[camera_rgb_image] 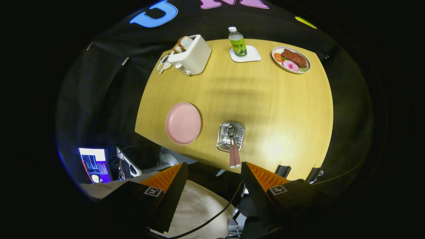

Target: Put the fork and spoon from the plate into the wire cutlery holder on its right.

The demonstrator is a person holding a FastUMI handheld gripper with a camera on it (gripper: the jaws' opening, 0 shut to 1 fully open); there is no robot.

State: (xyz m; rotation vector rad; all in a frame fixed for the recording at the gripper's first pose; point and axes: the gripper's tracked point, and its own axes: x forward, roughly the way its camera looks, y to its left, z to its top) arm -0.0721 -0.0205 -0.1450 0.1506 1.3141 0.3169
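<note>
Overhead view along the claw (214, 169), held high above the near edge of the wooden desk (282, 109) and looking down on it. Its two fingers stand spread wide apart with nothing between them; the tips reach just short of the desk's near edge. The wire cutlery holder (230, 136) lies just ahead of the fingers, near that edge. The fork and spoon (234, 151) rest inside it, heads in the basket, their checked handles side by side and pointing out over the holder's near rim toward the claw. The pink plate (183, 123) sits just beside the holder, on its left, with nothing on it. Far side of the desk: a toaster (192, 54) holding bread slices, a bottle (237, 41) on a white coaster (247, 56), and a plate of food (291, 59).
</note>
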